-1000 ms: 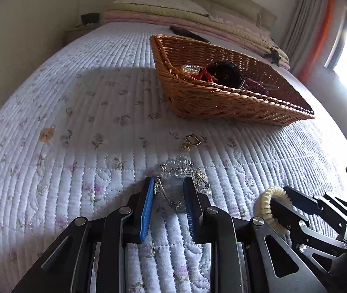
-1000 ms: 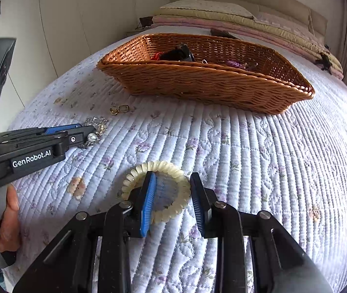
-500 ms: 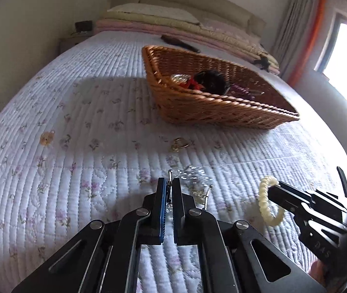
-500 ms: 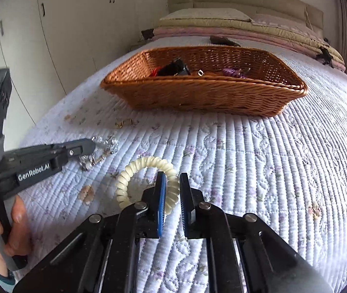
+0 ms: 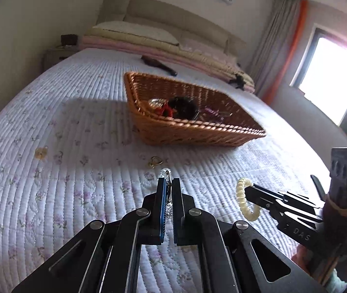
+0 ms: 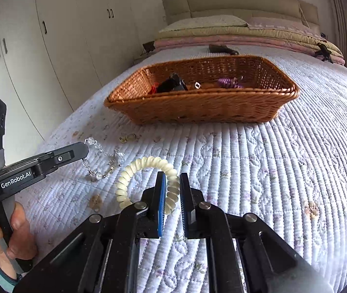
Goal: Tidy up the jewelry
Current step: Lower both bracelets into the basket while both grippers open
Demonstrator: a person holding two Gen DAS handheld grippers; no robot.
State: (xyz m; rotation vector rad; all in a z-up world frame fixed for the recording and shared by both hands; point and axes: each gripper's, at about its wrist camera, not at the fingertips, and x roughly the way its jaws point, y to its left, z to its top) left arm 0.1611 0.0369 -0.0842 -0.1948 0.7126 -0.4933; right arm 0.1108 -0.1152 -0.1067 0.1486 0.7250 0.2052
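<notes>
My left gripper (image 5: 169,183) is shut on a crystal bead bracelet (image 5: 166,172) and holds it above the quilt; the bracelet dangles from it in the right wrist view (image 6: 102,161). My right gripper (image 6: 172,178) is shut on a cream spiral hair tie (image 6: 146,168), lifted off the bed; it also shows in the left wrist view (image 5: 242,200). A wicker basket (image 6: 197,108) stands ahead on the bed, holding a black item (image 6: 173,85), a red item and a purple piece (image 6: 229,81).
A small gold ring-like piece (image 5: 155,161) lies on the quilt between the grippers and the basket (image 5: 197,134). Pillows and folded bedding (image 6: 222,29) lie at the head of the bed. Wardrobe doors (image 6: 51,36) stand on the left, and a window (image 5: 332,85) on the right.
Both grippers closed on their items, the left on the bracelet and the right on the hair tie, then lifted them off the quilt. Both views have risen and now see further into the basket.
</notes>
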